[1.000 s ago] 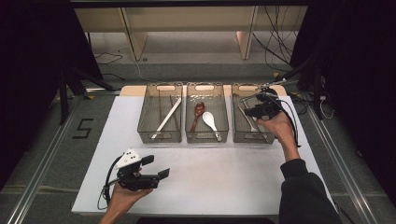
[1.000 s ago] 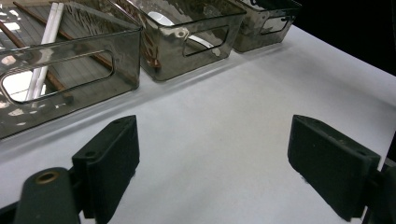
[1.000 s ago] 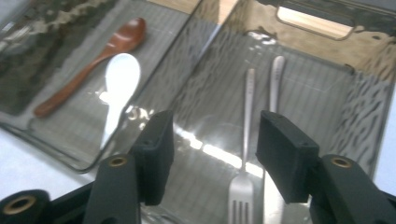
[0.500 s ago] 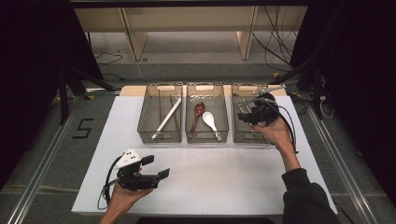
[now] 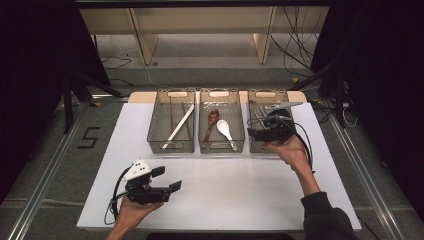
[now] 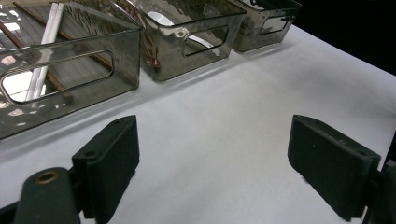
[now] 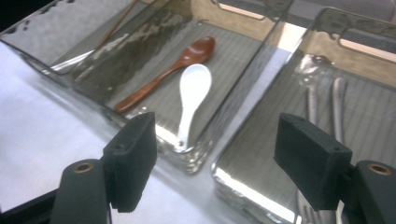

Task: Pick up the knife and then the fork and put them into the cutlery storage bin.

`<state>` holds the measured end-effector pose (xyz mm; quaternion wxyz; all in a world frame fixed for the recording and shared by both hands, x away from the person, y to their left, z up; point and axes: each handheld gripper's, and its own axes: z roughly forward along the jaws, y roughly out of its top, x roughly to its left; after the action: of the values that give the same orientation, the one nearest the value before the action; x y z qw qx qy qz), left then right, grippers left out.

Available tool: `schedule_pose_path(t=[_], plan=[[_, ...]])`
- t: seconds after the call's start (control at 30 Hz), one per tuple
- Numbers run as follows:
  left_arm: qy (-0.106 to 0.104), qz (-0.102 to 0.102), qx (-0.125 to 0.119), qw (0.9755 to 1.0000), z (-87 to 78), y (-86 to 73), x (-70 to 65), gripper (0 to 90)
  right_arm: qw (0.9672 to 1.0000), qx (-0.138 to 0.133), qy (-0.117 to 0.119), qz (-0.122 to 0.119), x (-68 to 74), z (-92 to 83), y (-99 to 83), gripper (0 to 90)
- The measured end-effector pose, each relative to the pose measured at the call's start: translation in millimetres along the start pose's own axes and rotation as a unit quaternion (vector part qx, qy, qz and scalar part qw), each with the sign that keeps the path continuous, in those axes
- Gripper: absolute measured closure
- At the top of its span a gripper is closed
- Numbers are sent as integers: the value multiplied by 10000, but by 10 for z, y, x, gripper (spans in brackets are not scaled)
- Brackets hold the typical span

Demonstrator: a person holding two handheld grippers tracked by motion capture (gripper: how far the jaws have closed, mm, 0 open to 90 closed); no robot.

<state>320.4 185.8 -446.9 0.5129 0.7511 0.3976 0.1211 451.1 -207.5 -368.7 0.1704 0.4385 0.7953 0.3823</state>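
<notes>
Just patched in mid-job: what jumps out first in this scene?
Three clear bins stand in a row at the white table's far side; the middle one holds a brown wooden spoon and a white spoon. The right gripper, jaws just opened and empty, hovers at the right bin, which holds forks.

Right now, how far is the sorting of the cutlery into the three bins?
Done: chopsticks lie in the left bin, two spoons in the middle bin, metal cutlery in the right bin. In hand: nothing; the right hand-held gripper, jaws just opened, is empty, as is the left hand-held gripper. Left: no loose piece visible.
</notes>
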Motion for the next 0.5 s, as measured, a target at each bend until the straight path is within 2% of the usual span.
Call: schedule_pose_path(t=[0.3, 0.5], plan=[[-9, 15, 20, 10000, 0, 1, 0, 163, 9996, -246, 99, -73, 141, -41, -121, 299], [-3, -15, 1, 10000, 2, -2, 1, 163, 9992, -308, 227, -117, 215, -73, -198, 283]])
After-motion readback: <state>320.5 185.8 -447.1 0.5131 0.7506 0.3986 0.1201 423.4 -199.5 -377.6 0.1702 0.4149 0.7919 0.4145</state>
